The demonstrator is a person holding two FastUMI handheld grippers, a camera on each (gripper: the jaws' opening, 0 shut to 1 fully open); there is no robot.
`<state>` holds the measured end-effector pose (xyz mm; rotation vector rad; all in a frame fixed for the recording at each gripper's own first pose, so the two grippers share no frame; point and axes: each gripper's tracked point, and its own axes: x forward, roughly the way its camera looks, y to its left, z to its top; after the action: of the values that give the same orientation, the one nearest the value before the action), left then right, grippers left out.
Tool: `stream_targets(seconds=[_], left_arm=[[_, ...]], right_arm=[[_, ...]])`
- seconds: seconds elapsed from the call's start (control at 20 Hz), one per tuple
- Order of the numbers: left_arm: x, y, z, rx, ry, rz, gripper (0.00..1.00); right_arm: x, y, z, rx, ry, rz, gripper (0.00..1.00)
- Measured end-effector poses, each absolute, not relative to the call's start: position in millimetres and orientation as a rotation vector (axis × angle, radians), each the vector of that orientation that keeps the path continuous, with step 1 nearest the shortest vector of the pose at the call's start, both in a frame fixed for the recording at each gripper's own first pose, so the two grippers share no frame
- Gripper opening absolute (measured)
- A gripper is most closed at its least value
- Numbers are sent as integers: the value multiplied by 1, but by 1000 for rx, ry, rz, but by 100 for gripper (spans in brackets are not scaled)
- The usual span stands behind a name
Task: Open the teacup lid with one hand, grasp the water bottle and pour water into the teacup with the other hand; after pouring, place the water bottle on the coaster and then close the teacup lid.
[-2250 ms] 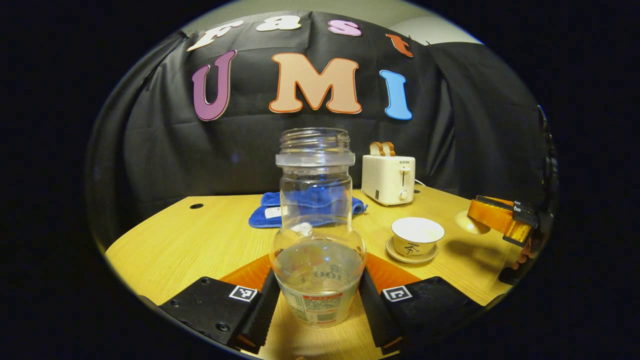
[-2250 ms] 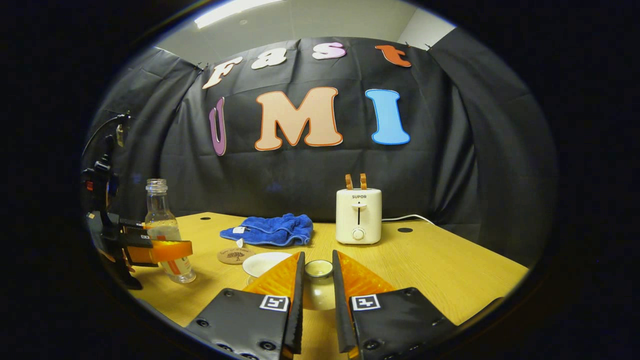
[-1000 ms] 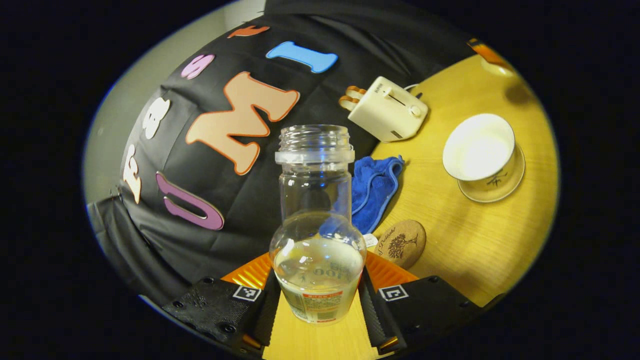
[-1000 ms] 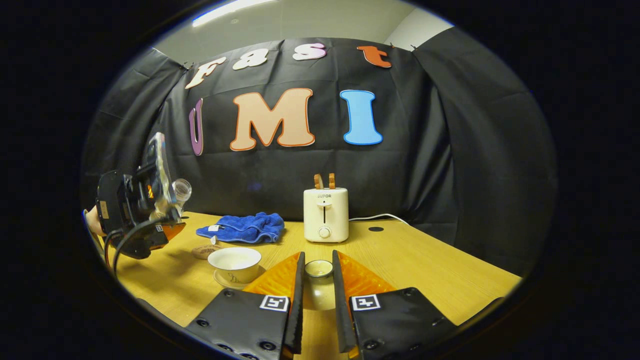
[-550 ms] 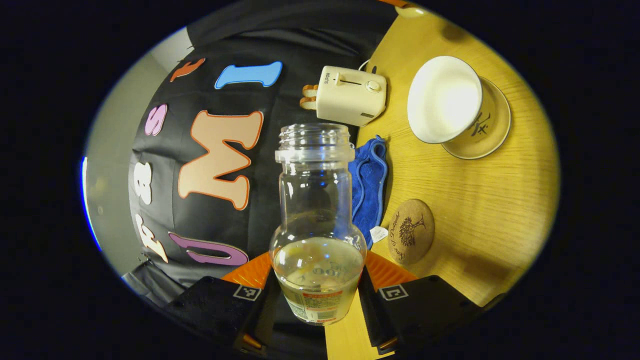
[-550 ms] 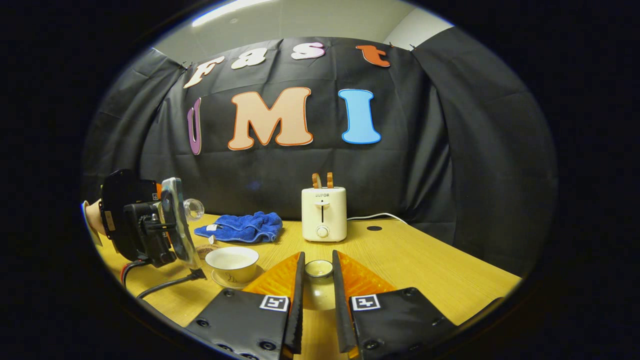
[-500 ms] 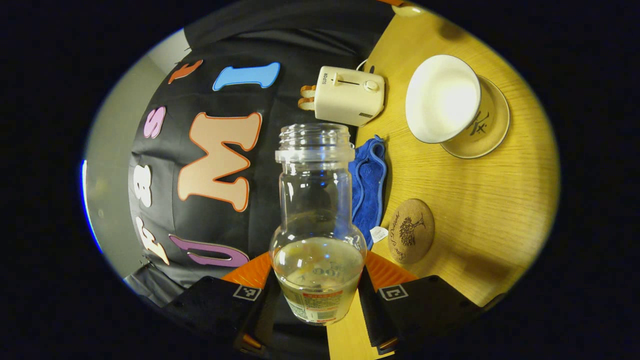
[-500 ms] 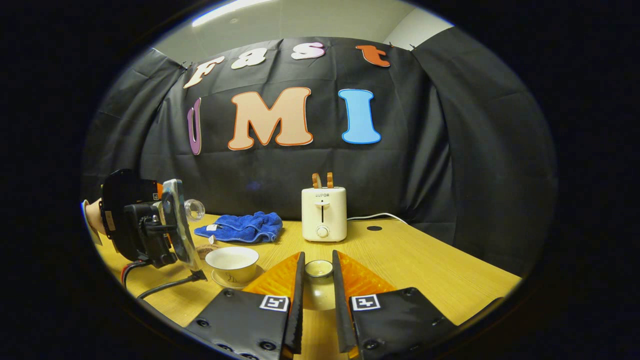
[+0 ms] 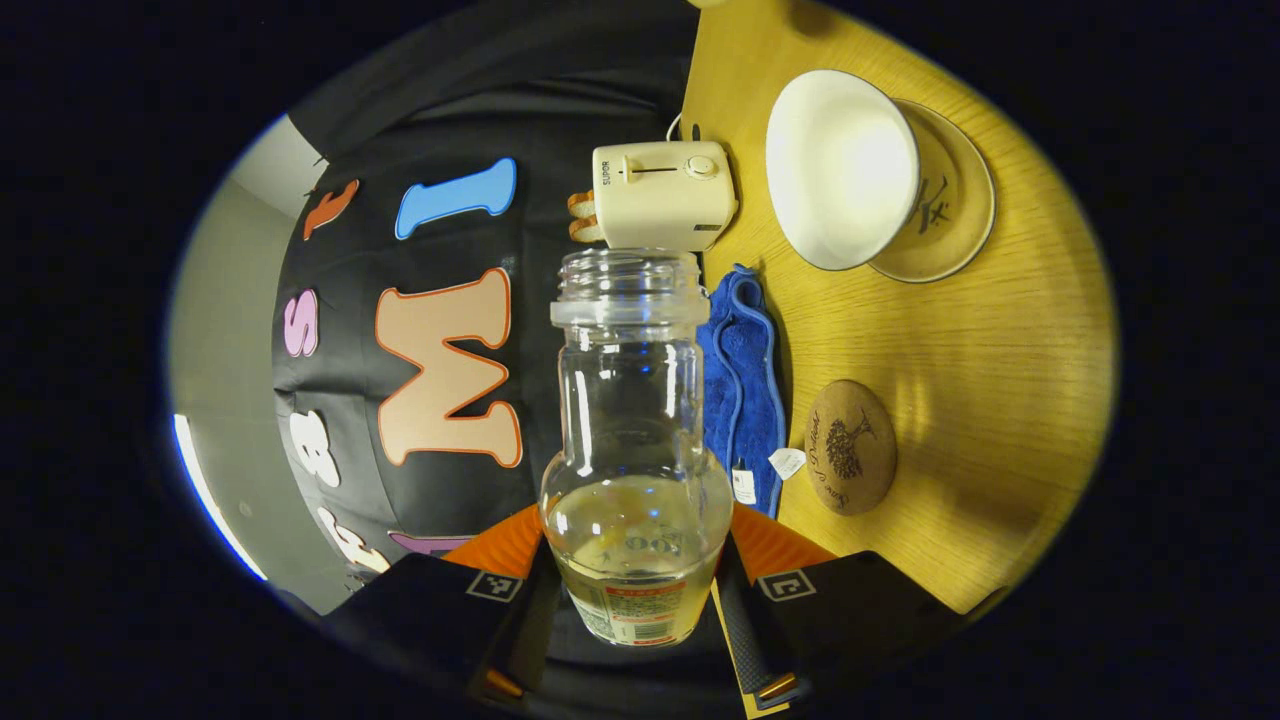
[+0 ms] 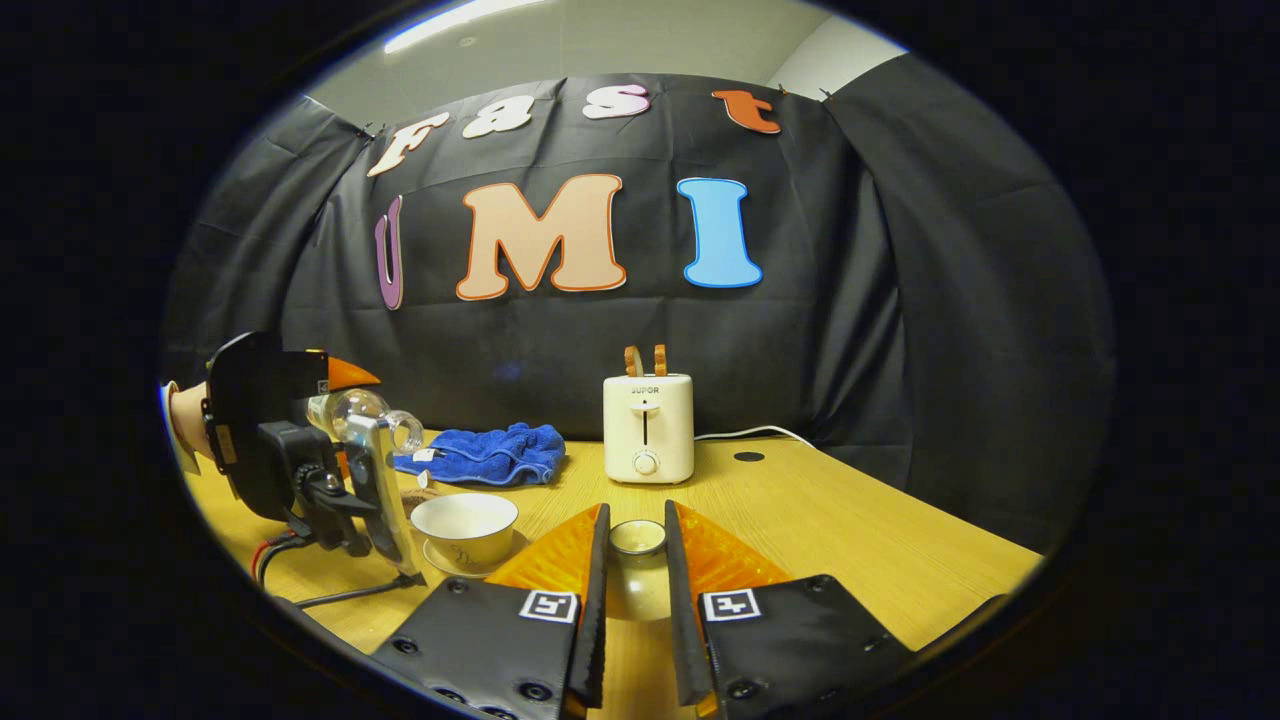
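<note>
In the left gripper view, the water bottle (image 9: 634,450) is held between the 2 fingers of the left gripper (image 9: 634,610), which are pressed against its round lower body on either side. The bottle is capless, its open mouth pointing straight ahead of the jaws, and a small amount of water is seen pooled in its bulb. The scene is seen rolled sideways, so the bottle is tipped toward horizontal above the table (image 9: 960,330). Ahead of the jaws and to their right, the open teacup (image 9: 842,168) is seen on its saucer (image 9: 945,215), well apart from the bottle's mouth. The round cork coaster (image 9: 850,447) is seen lying bare on the table just right of the jaws, with a blue cloth (image 9: 742,390) between it and the bottle, and a white toaster (image 9: 660,194) is seen beyond the bottle's mouth. In the right gripper view, the 2 fingers of the right gripper (image 10: 634,560) are closed on the teacup lid (image 10: 637,575), which is gripped by its knob and held above the table. Ahead of these jaws and to their left, the teacup (image 10: 466,524) is seen standing uncovered, with the left gripper (image 10: 345,440) and the tilted bottle (image 10: 372,412) just above and left of it. A hand (image 10: 186,425) is seen behind that gripper. The toaster (image 10: 648,428) is seen straight ahead of the jaws, and the blue cloth (image 10: 485,456) lies left of it.
</note>
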<state>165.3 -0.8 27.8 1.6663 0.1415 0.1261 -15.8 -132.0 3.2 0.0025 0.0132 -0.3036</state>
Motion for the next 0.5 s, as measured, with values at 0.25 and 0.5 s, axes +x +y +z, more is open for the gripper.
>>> stream_targets(seconds=[0.25,0.5], left_arm=[[167,-4,32,1731,134,130,70],[166,-6,36,1776,129,134,70]], right_arm=[[-16,-132,3,2,13,-304,31],[-16,-133,4,2,12,-303,31]])
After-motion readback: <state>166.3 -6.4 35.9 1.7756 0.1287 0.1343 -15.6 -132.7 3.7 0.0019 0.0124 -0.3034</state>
